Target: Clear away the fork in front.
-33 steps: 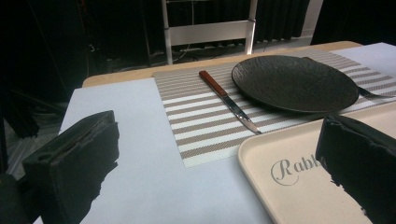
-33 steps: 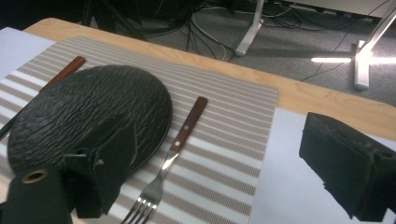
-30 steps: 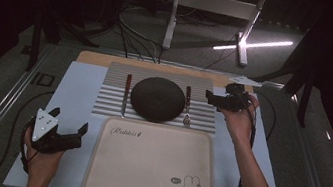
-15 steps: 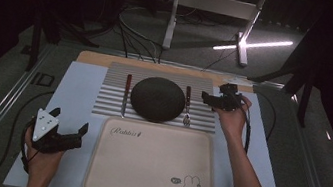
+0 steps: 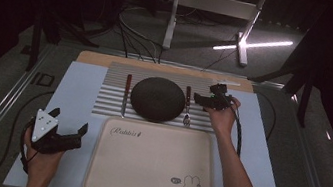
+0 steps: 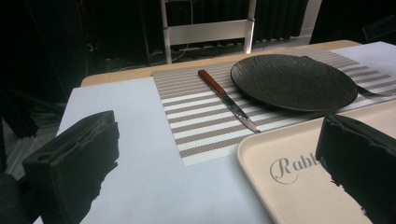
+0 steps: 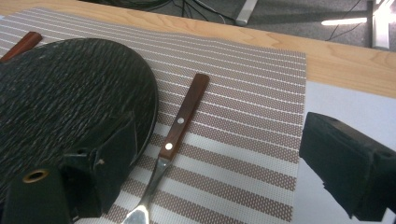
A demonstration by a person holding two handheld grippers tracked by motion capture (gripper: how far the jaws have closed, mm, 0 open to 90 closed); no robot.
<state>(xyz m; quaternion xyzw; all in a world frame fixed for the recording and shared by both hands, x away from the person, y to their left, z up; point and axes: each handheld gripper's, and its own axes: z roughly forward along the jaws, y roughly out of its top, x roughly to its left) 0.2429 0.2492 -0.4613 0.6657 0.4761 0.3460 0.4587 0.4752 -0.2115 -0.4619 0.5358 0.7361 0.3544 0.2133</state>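
A dark round plate (image 5: 158, 99) (image 6: 294, 80) (image 7: 60, 107) lies on a striped placemat (image 5: 113, 96). A wood-handled knife (image 5: 126, 94) (image 6: 227, 99) lies left of the plate; a wood-handled fork (image 5: 187, 107) (image 7: 175, 135) lies right of it. My right gripper (image 5: 204, 99) (image 7: 224, 186) hovers open just right of the fork, its jaws on either side of the handle, not touching it. My left gripper (image 5: 78, 132) (image 6: 219, 177) rests open near the front left, beside the cream tray (image 5: 152, 167) (image 6: 289, 186), with nothing between its jaws.
The placemat and tray lie on a pale blue sheet (image 5: 79, 85) over a wooden tabletop (image 5: 94, 57). A metal stand (image 5: 208, 9) and cables sit on the floor behind the table. A cable (image 5: 239, 135) trails from the right gripper.
My right gripper has moved left and slightly toward the fork, from the placemat's far right corner. The left gripper has stayed put.
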